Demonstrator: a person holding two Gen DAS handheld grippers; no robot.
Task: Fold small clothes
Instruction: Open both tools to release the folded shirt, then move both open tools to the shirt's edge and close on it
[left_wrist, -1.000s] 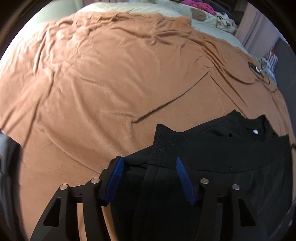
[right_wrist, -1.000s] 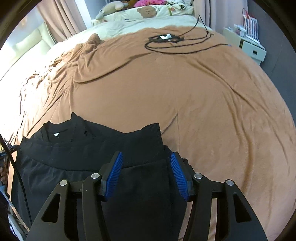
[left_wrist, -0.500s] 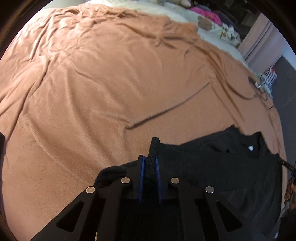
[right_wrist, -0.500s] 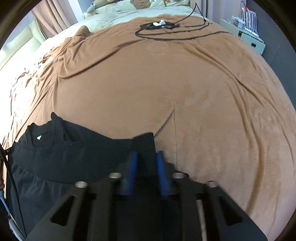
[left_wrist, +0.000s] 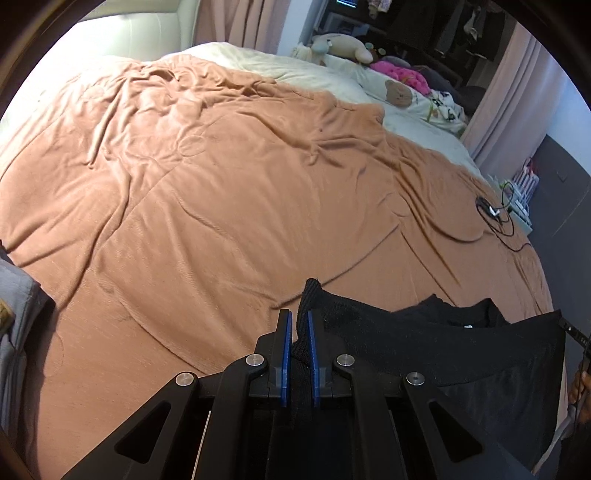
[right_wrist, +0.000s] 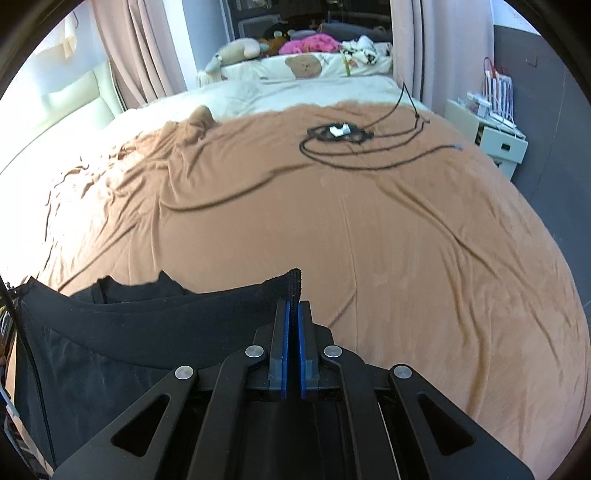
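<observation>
A black garment with a ribbed hem hangs at the near edge of a bed. My left gripper is shut on its left hem corner, the ribbed corner sticking up beyond the blue pads. My right gripper is shut on the other hem corner of the black garment. The hem is stretched between the two grippers and lifted off the brown blanket. The neckline with a white tag shows behind the hem. The rest of the garment hangs below, hidden by the grippers.
The brown blanket covers the bed. A coiled black cable with a small white piece lies at the far right. Cream bedding and plush toys sit at the head. A white side cabinet stands at the right.
Both grippers went from open around the hem corners to shut on them. They then lifted the hem up off the blanket, and both views tilted up toward the head of the bed.
</observation>
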